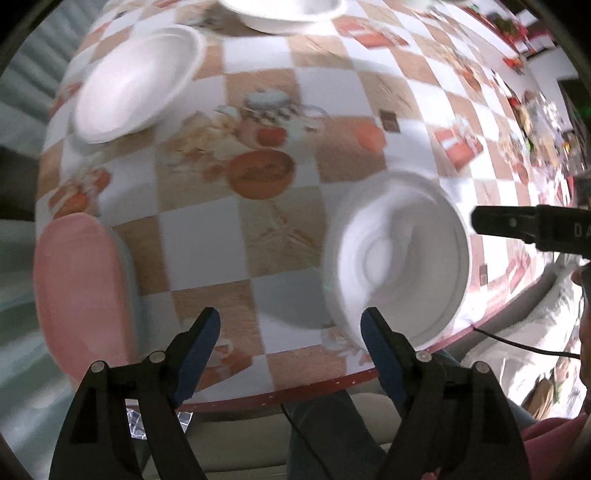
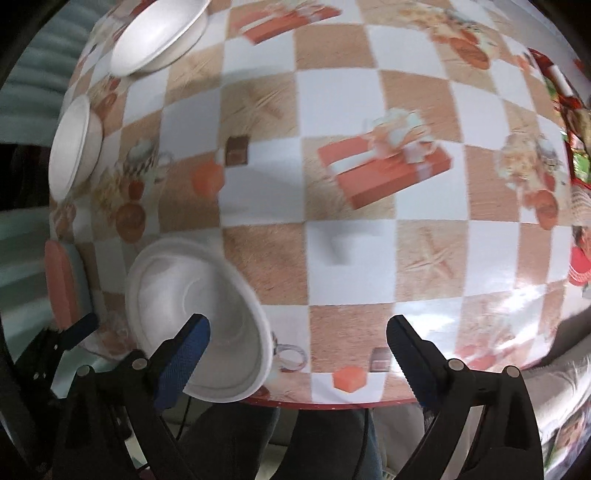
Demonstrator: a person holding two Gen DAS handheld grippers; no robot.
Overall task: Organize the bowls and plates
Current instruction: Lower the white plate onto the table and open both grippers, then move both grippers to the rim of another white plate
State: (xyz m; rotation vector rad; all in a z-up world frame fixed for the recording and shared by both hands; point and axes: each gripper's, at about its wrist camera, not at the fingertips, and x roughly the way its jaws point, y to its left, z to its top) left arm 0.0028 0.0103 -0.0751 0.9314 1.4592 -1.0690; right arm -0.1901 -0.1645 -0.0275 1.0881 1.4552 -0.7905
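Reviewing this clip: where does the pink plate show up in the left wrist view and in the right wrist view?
Left wrist view: the pink plate sits at the lower left, at the table's left edge, left of the open left gripper.
Right wrist view: it shows as a thin sliver at the far left edge, mid-height.
Shared landmark: the nearest white bowl by the table's near edge, to the plate's right in both.

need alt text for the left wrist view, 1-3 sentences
The open left tongs hover above the near edge of a checkered tablecloth, holding nothing, with a white bowl just ahead of the right finger. A pink plate sits at left, two more white bowls lie farther back, and the right tongs enter from the right.
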